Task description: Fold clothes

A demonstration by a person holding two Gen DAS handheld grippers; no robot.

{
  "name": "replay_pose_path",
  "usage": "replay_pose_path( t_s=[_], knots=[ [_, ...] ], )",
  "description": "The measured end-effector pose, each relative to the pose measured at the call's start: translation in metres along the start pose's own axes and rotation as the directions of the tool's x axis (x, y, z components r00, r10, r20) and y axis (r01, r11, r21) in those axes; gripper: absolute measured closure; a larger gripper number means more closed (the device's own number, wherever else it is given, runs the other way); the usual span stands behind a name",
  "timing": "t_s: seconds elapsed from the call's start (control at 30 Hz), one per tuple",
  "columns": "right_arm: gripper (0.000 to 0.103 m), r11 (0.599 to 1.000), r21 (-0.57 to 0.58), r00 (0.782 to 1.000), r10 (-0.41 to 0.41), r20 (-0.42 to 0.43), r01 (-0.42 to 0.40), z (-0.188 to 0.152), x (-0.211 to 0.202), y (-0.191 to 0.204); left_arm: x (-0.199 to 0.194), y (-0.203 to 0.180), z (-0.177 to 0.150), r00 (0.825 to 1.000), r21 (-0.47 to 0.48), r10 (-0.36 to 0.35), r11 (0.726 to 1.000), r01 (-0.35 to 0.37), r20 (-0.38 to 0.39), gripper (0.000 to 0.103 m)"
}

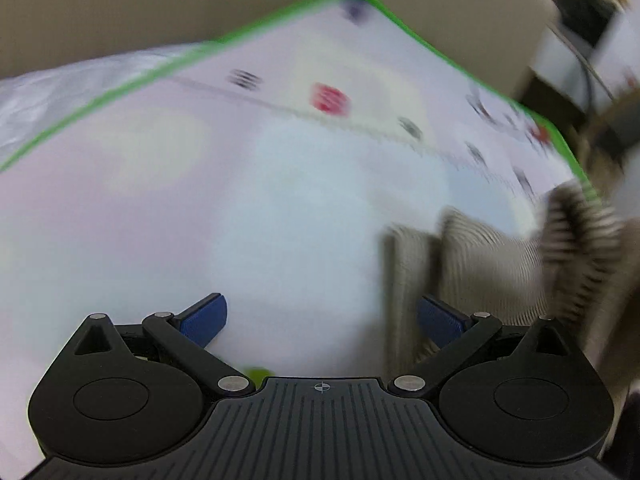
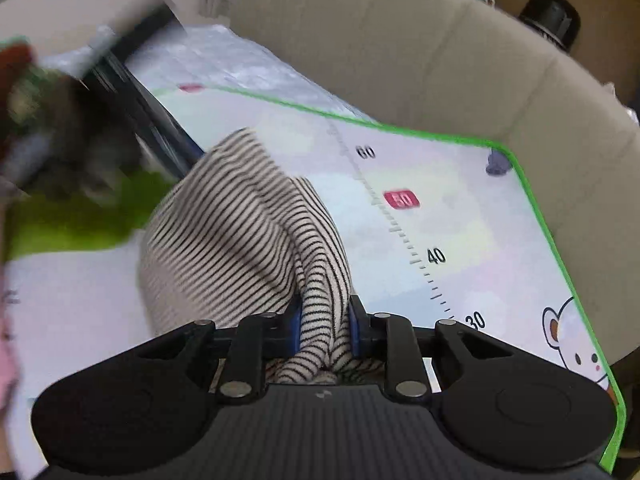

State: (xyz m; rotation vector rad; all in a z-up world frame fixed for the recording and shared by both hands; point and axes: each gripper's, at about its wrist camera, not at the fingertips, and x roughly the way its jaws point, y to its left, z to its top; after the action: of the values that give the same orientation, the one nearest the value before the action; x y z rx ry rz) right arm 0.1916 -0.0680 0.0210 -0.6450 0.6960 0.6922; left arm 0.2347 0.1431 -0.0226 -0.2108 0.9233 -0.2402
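A cream garment with thin black stripes [image 2: 240,232] hangs bunched from my right gripper [image 2: 323,320], whose blue pads are shut on a fold of it above the play mat [image 2: 472,216]. In the blurred left wrist view the same striped garment [image 1: 480,264] shows at the right. My left gripper [image 1: 322,318] is open and empty, its blue pads [image 1: 204,318] wide apart above the mat [image 1: 200,208], just left of the garment. In the right wrist view the left gripper [image 2: 136,96] is a dark blur at the garment's far left.
The pale mat has a green border [image 2: 536,200], a printed ruler with numbers [image 2: 404,200] and a cartoon bear [image 2: 576,340]. A beige sofa back [image 2: 400,60] curves behind it. Clear plastic [image 2: 224,56] lies at the far edge. A lime-green item [image 2: 80,220] is blurred at left.
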Motion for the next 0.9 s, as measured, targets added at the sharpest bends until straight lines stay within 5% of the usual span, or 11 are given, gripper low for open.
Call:
replay_pose_path(
  t_s=[0.1,0.17,0.3,0.4,0.53,0.6,0.67,0.77,0.9],
  knots=[
    [0.076,1.0,0.028,0.999,0.002,-0.046,0.0,-0.014,0.038,-0.012,-0.028,0.015,0.005,0.987,-0.098,-0.096,0.989,0.109,0.127,0.0],
    [0.067,0.997,0.075,0.999,0.0,-0.032,0.003,-0.019,0.046,-0.02,-0.043,0.011,0.004,0.957,-0.077,-0.218,0.969,0.236,0.191,0.0],
    [0.048,0.988,0.154,1.0,-0.01,-0.02,0.013,-0.023,0.042,-0.033,-0.05,-0.031,-0.004,0.908,0.104,-0.371,0.928,0.357,0.195,0.0],
    [0.041,0.982,0.185,0.999,-0.026,-0.019,0.029,-0.024,0.034,-0.04,-0.034,-0.07,-0.01,0.894,0.217,-0.422,0.897,0.386,0.154,0.003],
    [0.03,0.964,0.253,0.997,-0.083,-0.005,0.082,-0.029,0.015,-0.053,-0.002,-0.084,-0.011,0.947,0.212,-0.304,0.937,0.278,0.102,0.03],
    [0.016,0.939,0.32,0.992,-0.126,-0.011,0.123,-0.039,0.008,-0.062,0.008,-0.075,-0.011,0.966,0.16,-0.244,0.96,0.228,0.088,0.03],
    [0.013,0.895,0.41,0.984,-0.175,-0.04,0.176,-0.053,0.012,-0.076,0.013,-0.064,-0.009,0.98,0.115,-0.176,0.98,0.164,0.097,0.028],
    [0.0,0.816,0.524,0.969,-0.226,-0.101,0.245,-0.074,0.027,-0.083,0.021,-0.049,-0.004,0.987,0.051,-0.12,0.992,0.115,0.107,0.021],
    [0.0,0.748,0.595,0.954,-0.268,-0.136,0.294,-0.089,0.052,-0.072,0.026,-0.06,-0.009,0.991,0.099,-0.078,0.993,0.067,0.107,0.017]
  ],
)
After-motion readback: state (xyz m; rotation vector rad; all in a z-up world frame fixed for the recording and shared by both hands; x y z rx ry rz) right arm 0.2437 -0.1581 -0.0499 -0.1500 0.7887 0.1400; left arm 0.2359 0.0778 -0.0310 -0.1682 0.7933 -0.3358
